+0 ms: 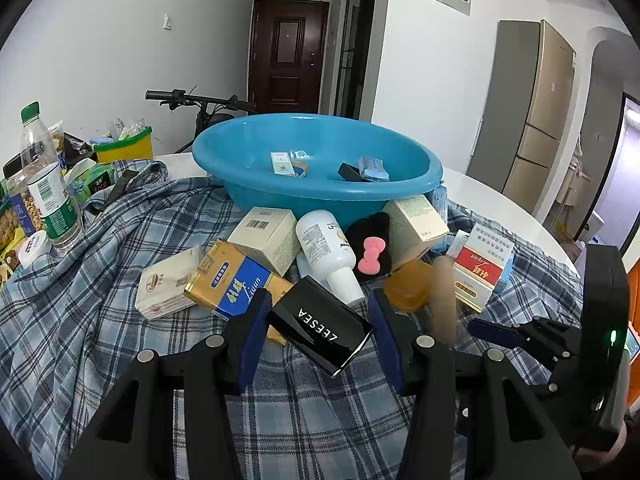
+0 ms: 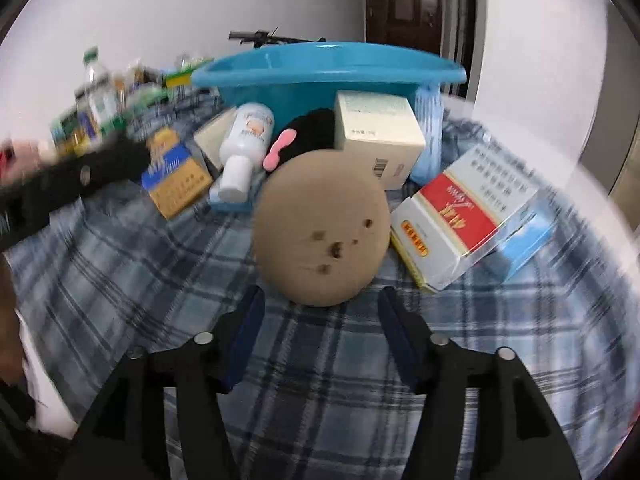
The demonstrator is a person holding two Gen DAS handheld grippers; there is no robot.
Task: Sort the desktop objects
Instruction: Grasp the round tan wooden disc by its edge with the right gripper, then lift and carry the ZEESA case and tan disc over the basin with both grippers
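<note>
My left gripper (image 1: 320,316) is shut on a glossy black ZEESEA box (image 1: 324,330), which sits tilted between the blue pads just above the plaid cloth (image 1: 100,300). My right gripper (image 2: 320,300) stands open. A tan round puff (image 2: 320,228) with dark spots stands on edge just beyond its fingertips, face toward the camera, with a gap at each pad. In the left wrist view the tan puff (image 1: 442,296) appears edge-on and blurred beside a right finger (image 1: 492,330). Behind them a blue basin (image 1: 320,196) holds a few small packets.
In front of the basin lie a white bottle (image 1: 326,248), a black plush with a pink bow (image 1: 370,254), cream boxes (image 1: 268,236), a yellow-blue carton (image 1: 232,280), a red-white carton (image 1: 480,264) and an amber piece (image 1: 410,284). A water bottle (image 1: 48,184) and snacks crowd the left.
</note>
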